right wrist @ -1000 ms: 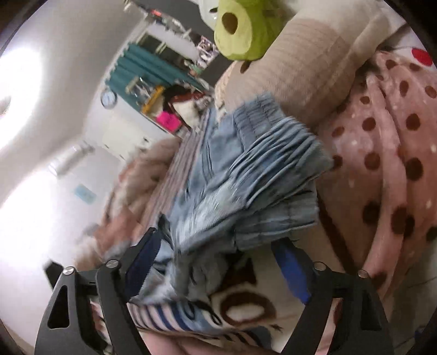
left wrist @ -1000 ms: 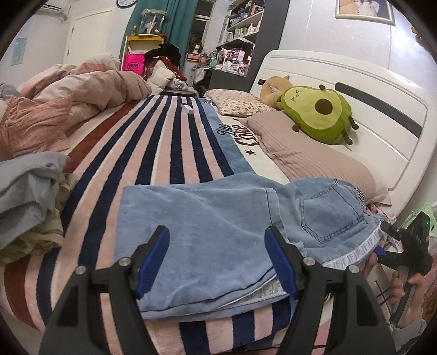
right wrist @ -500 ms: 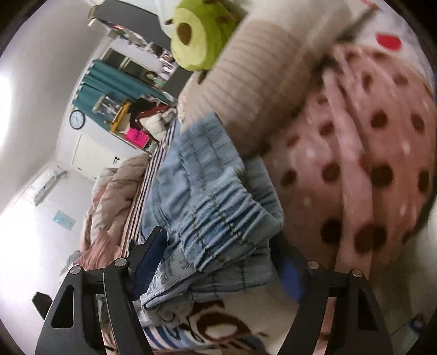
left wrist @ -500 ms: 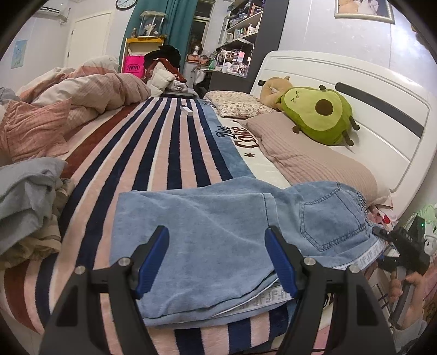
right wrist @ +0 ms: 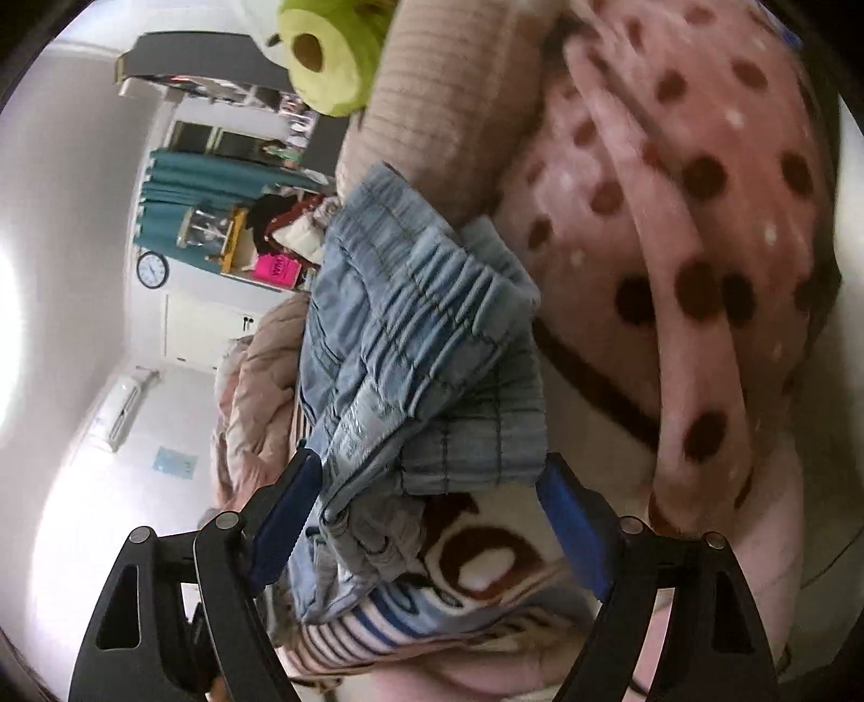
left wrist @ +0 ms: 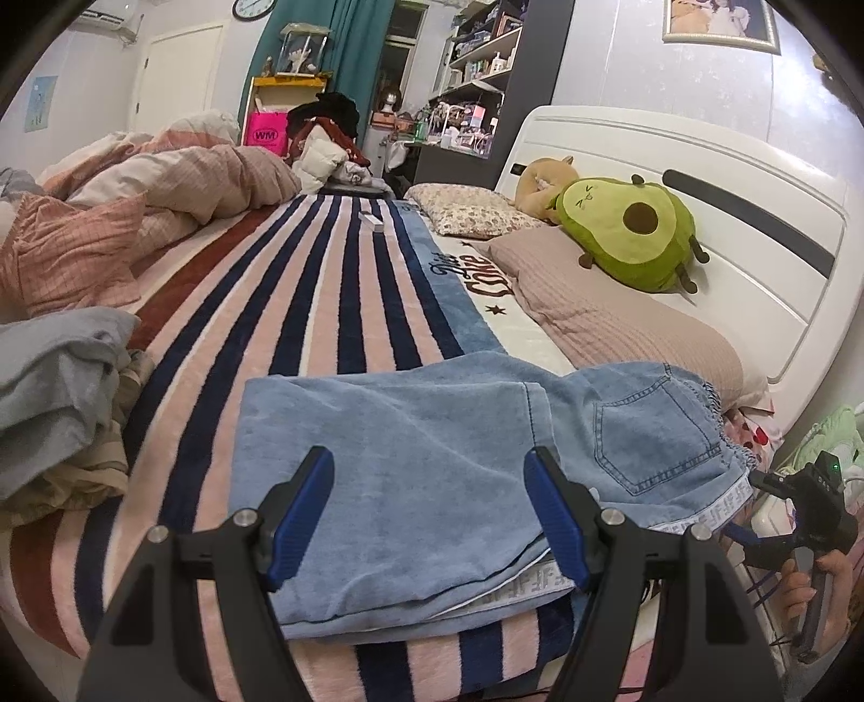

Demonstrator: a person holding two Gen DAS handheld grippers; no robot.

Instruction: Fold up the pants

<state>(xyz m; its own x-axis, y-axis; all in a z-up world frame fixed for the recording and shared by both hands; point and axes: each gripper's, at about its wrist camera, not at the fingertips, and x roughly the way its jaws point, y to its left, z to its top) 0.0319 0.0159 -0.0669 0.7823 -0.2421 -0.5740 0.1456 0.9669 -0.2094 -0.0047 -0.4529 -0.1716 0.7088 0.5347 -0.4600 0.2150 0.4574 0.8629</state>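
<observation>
Both wide open: left tongs [left wrist: 429, 507], right tongs [right wrist: 426, 513] over pants [left wrist: 432, 464].

One pair of jeans [left wrist: 432, 475] beyond the blue fingers, two pillows [left wrist: 610, 318] farther ahead, two stuffed toys [left wrist: 626, 237], one wall clock [left wrist: 254, 6], two handheld grippers [left wrist: 426, 507].

Light-blue denim pants [left wrist: 432, 475] lie folded flat across the bed's near edge, back pocket up, elastic waistband bunched.
</observation>
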